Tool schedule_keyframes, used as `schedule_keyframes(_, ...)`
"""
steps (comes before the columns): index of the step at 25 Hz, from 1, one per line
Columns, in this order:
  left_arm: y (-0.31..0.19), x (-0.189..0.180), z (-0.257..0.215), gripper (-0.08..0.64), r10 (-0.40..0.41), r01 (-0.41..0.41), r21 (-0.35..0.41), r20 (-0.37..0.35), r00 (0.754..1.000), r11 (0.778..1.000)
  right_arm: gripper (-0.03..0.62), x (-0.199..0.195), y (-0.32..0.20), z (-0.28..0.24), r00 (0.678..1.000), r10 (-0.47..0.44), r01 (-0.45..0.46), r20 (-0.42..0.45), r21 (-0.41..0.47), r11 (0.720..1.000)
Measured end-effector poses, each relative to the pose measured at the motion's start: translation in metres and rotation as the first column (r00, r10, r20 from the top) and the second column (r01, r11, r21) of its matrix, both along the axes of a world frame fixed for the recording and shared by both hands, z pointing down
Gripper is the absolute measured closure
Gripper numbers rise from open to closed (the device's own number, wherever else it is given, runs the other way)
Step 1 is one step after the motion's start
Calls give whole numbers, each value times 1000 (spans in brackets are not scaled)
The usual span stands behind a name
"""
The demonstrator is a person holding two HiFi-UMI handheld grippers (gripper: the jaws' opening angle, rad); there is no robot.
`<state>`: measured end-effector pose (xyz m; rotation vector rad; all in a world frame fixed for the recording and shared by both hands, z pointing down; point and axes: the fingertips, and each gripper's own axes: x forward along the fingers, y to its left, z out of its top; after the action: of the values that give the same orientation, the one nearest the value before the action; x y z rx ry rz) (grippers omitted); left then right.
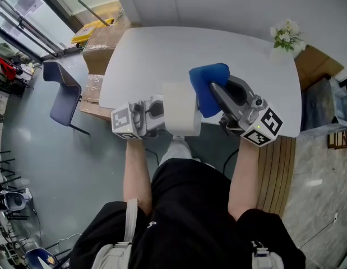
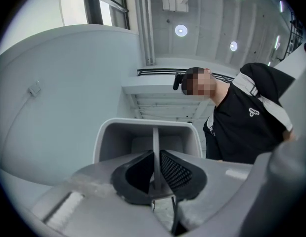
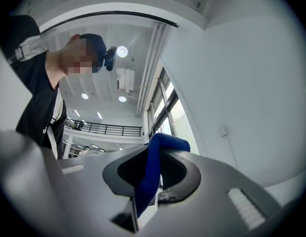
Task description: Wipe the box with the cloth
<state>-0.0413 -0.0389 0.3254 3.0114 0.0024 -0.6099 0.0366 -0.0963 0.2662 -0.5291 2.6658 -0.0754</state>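
Held in mid-air just above the near edge of the pale rounded tabletop (image 1: 162, 55), both of the task's things in hand. In the left gripper (image 1: 161, 110), fingers (image 2: 178, 171) pressed onto one thin wall of the white open-topped plastic box (image 1: 181, 108), lifted clear of the surface, its hollow facing the left gripper view. In the right gripper (image 1: 214, 92), fingers (image 3: 175, 168) clamped on a fold of the bright blue cloth (image 1: 207, 84), bunched and draped over the tips, just beside the box's far upper corner; touching or barely apart, impossible to say. By the look of it, wiping about to start or only just under way. Next, most likely: steadying the box on that single-wall hold, laying the cloth flat against one side and drawing it across, with light enough pressure not to lever the box out of the grip.
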Motion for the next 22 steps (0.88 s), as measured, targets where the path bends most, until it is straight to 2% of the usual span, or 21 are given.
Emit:
schedule_keyframes(5,4,-4,-3,514,6,-6,16,-14,1000,1000,537,1,-14,15,995,84,-86,-55,-42,995)
schedule_keyframes(10,-1,-13,-14,514,-37,38,13,-83,996,999,537,-3,-22,33,985,104,-113,-135,-61,992)
schedule_keyframes(14,-5,-22,-19,514,-91,92,7,-120,989,996,538,-10,-18,44,983,72,-85,-168,-67,994)
schedule_keyframes(22,-28,-34,-10,514,-243,239,-56,-73,967,969,538,-32,6,42,977,-61,57,-202,-30,998)
